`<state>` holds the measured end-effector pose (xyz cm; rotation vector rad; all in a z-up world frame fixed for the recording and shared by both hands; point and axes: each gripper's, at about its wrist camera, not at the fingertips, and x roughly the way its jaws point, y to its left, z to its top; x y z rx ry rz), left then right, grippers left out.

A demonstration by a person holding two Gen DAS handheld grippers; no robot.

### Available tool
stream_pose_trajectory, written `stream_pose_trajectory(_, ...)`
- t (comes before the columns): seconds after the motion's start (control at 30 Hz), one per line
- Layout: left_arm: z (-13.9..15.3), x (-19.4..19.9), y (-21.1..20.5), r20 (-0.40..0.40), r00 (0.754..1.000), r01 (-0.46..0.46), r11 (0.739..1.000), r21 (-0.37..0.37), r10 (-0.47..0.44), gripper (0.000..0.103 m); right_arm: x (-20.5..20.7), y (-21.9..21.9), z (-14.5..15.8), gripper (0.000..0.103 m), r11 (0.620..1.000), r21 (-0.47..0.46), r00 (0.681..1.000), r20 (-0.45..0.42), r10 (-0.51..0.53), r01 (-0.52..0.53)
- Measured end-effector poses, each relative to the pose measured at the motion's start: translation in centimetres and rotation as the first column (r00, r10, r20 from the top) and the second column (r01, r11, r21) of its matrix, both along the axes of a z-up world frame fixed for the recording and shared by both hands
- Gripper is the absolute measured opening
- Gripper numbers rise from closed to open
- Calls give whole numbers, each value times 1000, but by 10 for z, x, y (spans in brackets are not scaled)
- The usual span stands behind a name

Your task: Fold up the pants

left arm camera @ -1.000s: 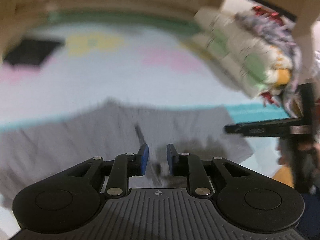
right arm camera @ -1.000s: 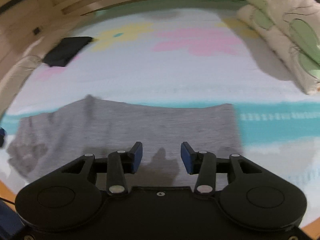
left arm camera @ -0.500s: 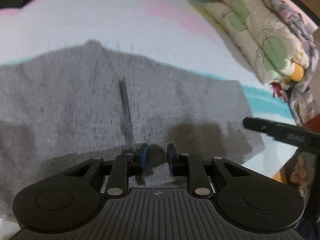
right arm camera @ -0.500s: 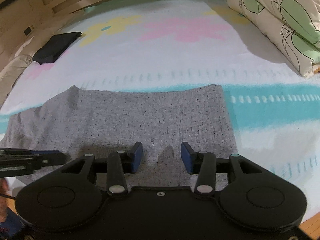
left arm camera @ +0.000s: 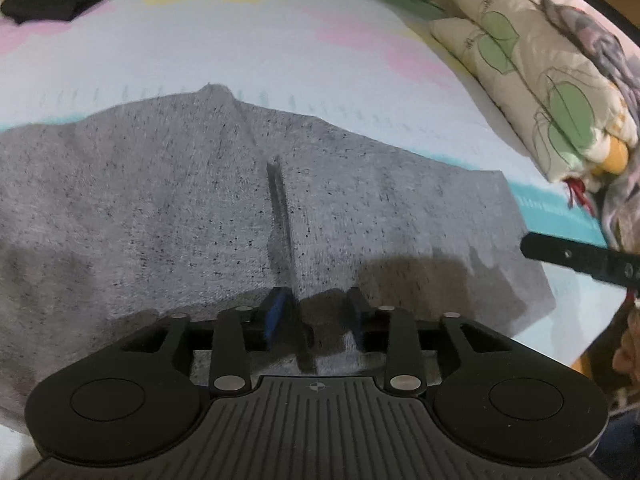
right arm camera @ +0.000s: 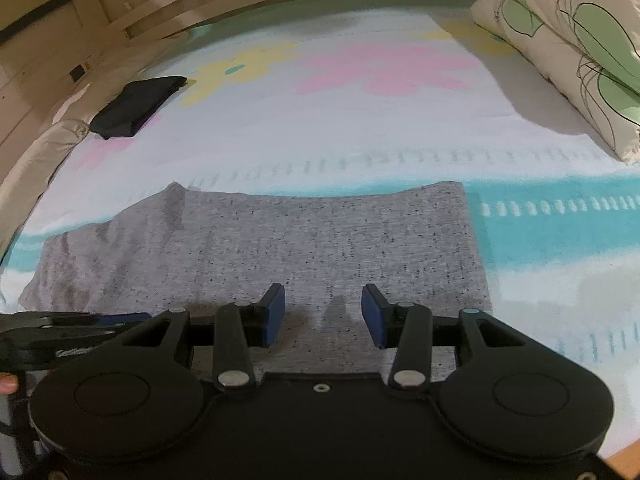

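Grey speckled pants (left arm camera: 180, 208) lie flat on the bed, folded lengthwise, also in the right wrist view (right arm camera: 320, 240). A dark slit or pocket line (left arm camera: 278, 200) runs down the cloth ahead of my left gripper (left arm camera: 316, 312). The left gripper is low over the near edge of the pants, its jaws a little apart with cloth lying between them. My right gripper (right arm camera: 323, 312) is open and empty above the near right part of the pants. The right gripper's finger shows in the left wrist view (left arm camera: 580, 254).
The bed sheet (right arm camera: 360, 128) is white with pink and yellow flowers and a teal stripe. A folded black garment (right arm camera: 138, 104) lies at the far left. A rolled floral quilt (right arm camera: 580, 40) lies along the right side. A wooden bed frame (right arm camera: 200, 4) is behind.
Both grippers have come down and closer to the pants' near edge. The left jaws have opened slightly around the cloth. The right jaws stayed open.
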<state>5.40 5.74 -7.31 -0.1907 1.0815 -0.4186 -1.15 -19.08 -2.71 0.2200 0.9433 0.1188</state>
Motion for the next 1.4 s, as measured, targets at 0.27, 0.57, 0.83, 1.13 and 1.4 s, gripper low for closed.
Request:
stream_pose_trajectory(0.27,-4,8,-12,-5,1000,19,998,-57,-20,74,-1,-5,0,53,1000,23,1000,8,-12,11)
stream_pose_trajectory(0.57,-9,17,-25,-41,998,-45,986,-160,39,72,0,-15,3,53,998,39,999,20,-51,50)
stream_pose_trajectory(0.83,1,7,-10,-34,990,-143,978,-150,139,14,0,-30,2,53,993,50,993,17,-113,112)
stream_pose_trajectory(1.13,-5,5,5,-6,995,-96,995,21,96,16,5,-31,-9,53,991,4,991,-15,-130,130)
stream_pose_trajectory(1.4,37,11,15,215,970,-129,990,48,116,16,18,-21,-21,53,990,-54,990,-49,-130,127)
